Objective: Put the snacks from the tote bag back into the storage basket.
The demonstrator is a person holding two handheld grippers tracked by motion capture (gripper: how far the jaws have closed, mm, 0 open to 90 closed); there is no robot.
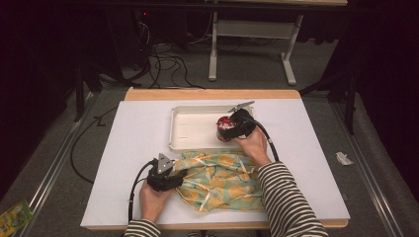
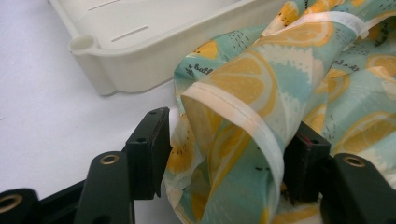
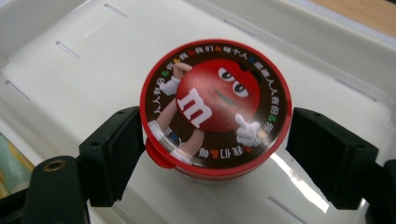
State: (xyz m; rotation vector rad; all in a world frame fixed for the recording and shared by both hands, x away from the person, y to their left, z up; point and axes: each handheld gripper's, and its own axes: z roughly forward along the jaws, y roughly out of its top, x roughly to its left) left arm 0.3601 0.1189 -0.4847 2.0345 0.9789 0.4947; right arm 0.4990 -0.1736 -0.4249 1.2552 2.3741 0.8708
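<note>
A round red candy tub [image 3: 215, 109] sits in the white tray [image 1: 190, 129], between the right gripper [image 3: 215, 140] jaws, which flank its sides closely; contact is unclear. It looks light, rigid and smooth-sided, best squeezed across the body. The left gripper [image 2: 226, 154] pinches a soft lemon-print cloth [image 1: 220, 180] fold.
</note>
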